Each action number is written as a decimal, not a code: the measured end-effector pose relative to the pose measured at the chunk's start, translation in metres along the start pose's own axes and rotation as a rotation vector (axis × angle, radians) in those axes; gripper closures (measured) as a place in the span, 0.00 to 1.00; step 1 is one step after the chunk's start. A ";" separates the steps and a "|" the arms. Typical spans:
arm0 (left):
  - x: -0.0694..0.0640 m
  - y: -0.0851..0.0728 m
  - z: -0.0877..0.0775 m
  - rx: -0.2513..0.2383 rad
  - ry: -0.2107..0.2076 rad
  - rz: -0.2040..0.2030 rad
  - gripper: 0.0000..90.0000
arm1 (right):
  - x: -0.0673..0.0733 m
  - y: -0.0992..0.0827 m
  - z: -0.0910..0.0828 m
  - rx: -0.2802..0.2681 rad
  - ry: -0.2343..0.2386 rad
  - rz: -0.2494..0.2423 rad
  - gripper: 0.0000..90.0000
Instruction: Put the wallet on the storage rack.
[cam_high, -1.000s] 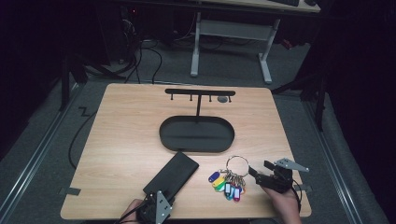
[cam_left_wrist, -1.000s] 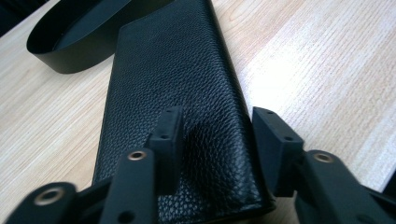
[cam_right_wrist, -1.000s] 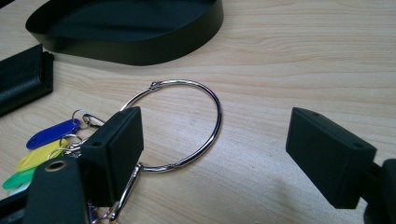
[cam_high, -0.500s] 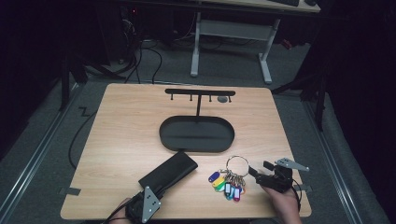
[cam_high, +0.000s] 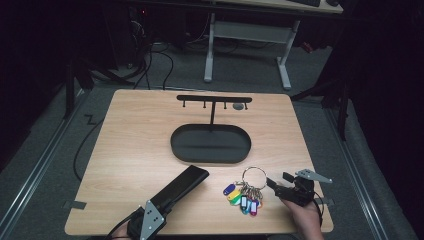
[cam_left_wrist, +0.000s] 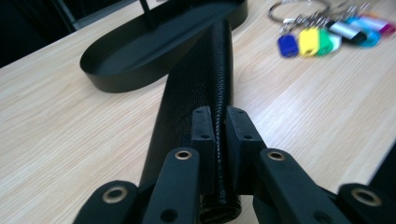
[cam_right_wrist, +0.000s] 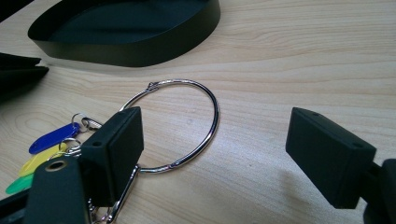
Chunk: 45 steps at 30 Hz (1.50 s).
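Observation:
A long black textured case (cam_high: 182, 186) lies slanted on the wooden table, near the front edge. My left gripper (cam_high: 161, 209) is shut on its near end, and the left gripper view shows both jaws pinching the case (cam_left_wrist: 205, 79) along its stitched edge, my left gripper (cam_left_wrist: 220, 126) low over the table. A large metal key ring (cam_high: 254, 177) with several coloured tags (cam_high: 242, 199) lies to the right of the case. My right gripper (cam_high: 276, 183) is open beside the ring. In the right gripper view its left jaw overlaps the ring (cam_right_wrist: 187, 126), my right gripper (cam_right_wrist: 215, 140) holding nothing.
A black oval tray (cam_high: 175, 145) sits mid-table, with a T-shaped hook stand (cam_high: 214, 99) rising from its far side. The tray rim (cam_left_wrist: 121, 79) is just beyond the case's far end. Table edges are close to both hands. A desk frame stands behind the table.
My left gripper has shifted left, swinging the near end of the case with it. The right gripper and the key ring have stayed put.

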<state>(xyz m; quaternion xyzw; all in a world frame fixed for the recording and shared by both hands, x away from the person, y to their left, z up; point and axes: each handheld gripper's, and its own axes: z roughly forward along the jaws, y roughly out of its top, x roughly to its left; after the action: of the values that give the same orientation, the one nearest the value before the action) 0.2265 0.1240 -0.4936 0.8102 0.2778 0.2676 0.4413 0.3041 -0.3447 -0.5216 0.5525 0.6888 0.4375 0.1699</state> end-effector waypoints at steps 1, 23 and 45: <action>0.002 0.001 -0.002 -0.012 -0.003 -0.012 0.92 | 0.000 0.000 0.000 0.000 0.000 -0.001 0.22; 0.047 -0.007 -0.018 -0.103 0.000 -0.191 0.92 | 0.002 -0.001 0.004 0.022 0.005 -0.004 0.24; 0.064 -0.018 -0.018 -0.137 -0.020 -0.269 0.84 | 0.002 -0.001 0.004 0.033 0.008 -0.006 0.24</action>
<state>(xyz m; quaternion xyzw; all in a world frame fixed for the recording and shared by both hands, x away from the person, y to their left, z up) 0.2554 0.1864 -0.4891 0.7365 0.3604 0.2163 0.5300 0.3056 -0.3417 -0.5238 0.5516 0.6982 0.4276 0.1591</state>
